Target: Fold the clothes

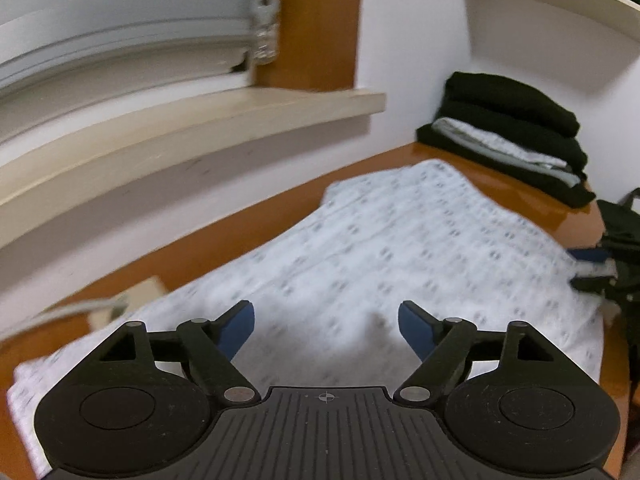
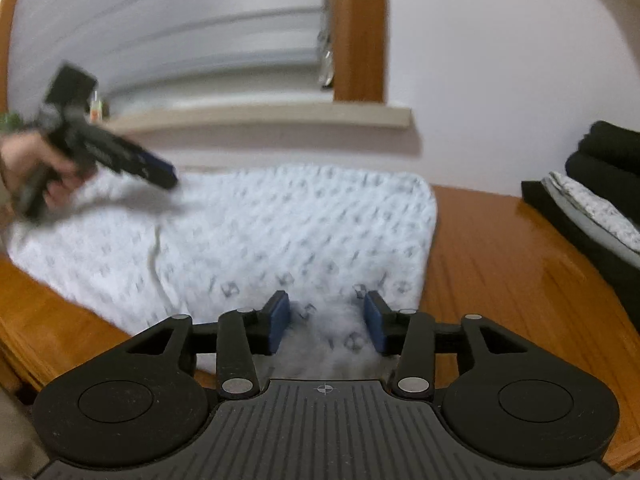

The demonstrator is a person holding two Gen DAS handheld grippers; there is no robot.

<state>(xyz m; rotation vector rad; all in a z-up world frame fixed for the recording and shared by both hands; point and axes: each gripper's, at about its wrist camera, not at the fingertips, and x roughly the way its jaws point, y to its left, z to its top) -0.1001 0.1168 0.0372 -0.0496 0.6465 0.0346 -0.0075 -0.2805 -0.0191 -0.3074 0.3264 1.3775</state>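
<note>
A white garment with a small grey pattern lies spread flat on the wooden table. My left gripper hovers over its near part, jaws wide open with nothing between them. In the right wrist view the same garment covers the middle of the table. My right gripper stands open over its near right corner, where a low hump of cloth lies between the pads without being pressed. The left gripper, blurred and held by a hand, is above the garment's far left.
A stack of folded black and light clothes sits at the table's far right by the wall. A window sill juts out above the table's back edge. A beige box with a cable lies left of the garment.
</note>
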